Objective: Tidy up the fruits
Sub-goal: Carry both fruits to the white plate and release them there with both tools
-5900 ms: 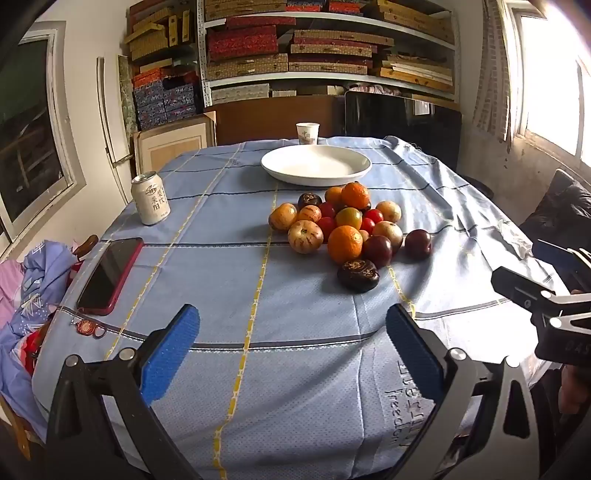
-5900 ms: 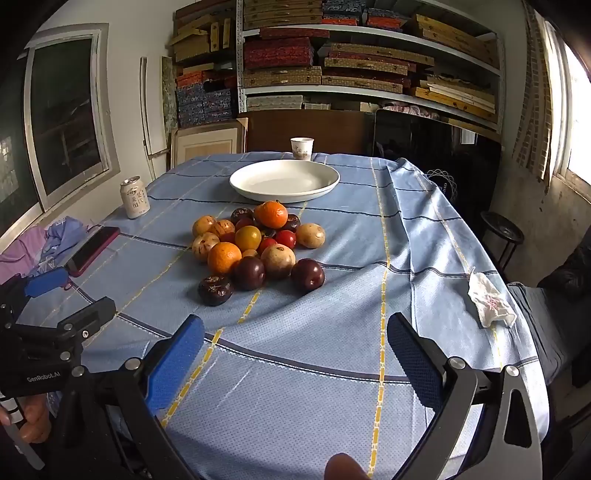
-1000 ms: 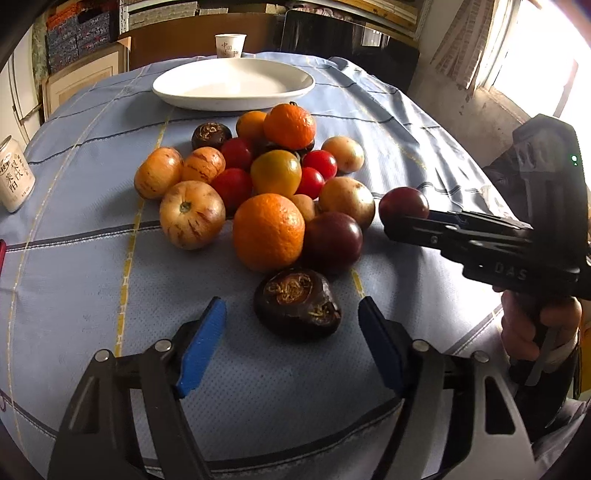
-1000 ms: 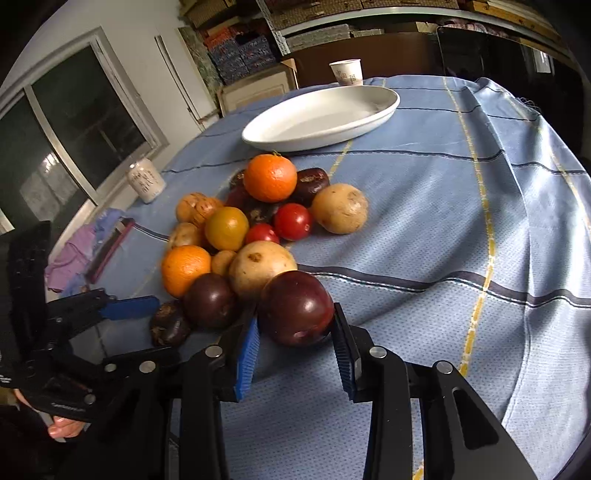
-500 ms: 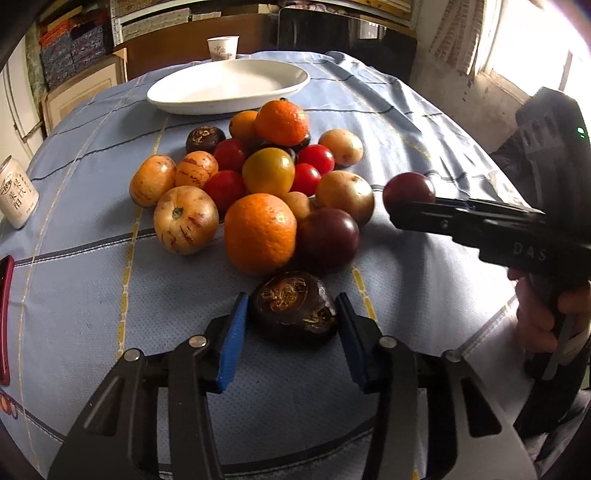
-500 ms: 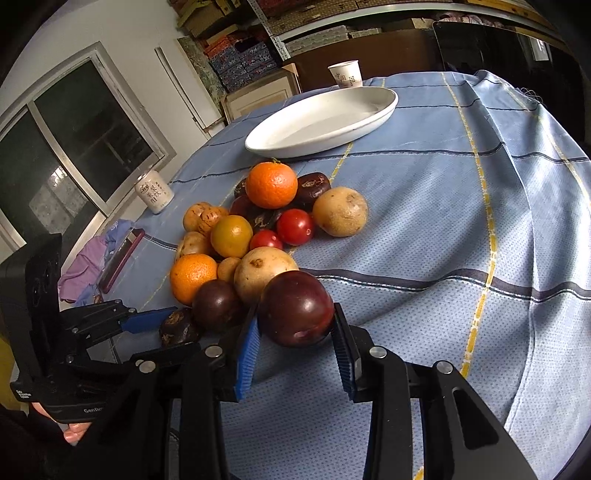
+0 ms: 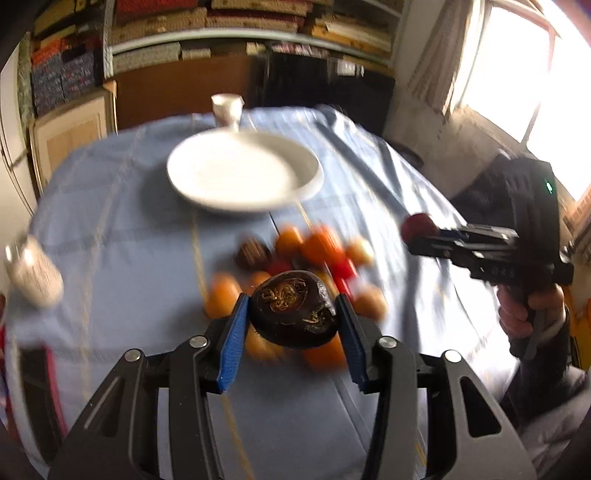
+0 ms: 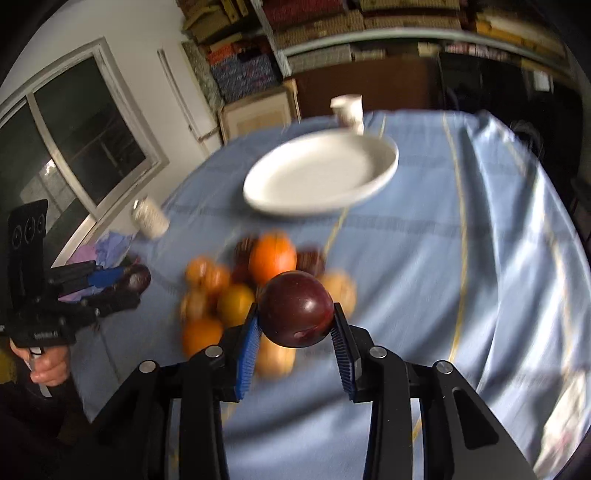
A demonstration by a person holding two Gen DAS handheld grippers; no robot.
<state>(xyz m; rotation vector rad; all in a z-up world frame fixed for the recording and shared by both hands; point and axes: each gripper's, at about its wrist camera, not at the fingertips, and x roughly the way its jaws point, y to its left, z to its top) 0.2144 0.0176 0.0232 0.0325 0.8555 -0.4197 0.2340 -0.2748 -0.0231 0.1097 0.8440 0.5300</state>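
Fruits lifted off the pile, one in each tool

Left tool (image 7: 291, 317) clamps a dark wrinkled fruit (image 7: 293, 308); right tool (image 8: 295, 328) grips a smooth maroon plum (image 8: 297, 308). Both hang above the fruit pile (image 8: 258, 273) on the bench (image 8: 461, 258), aimed toward the empty white plate (image 8: 321, 177), likely their destination.

A lived-in room of a home, used partly for storage. A round table under a pale blue cloth with yellow stripes (image 8: 498, 258) fills the middle. Behind the table, long wall shelves (image 7: 258, 22) are crammed with flat patterned boxes and books, and a brown wooden cabinet (image 7: 177, 85) stands below them. Left of the table is a white-framed dark window (image 8: 85, 147); right of it, a bright curtained window (image 7: 517, 74). Loose purple clothes (image 8: 110, 247) lie at the table's left edge.
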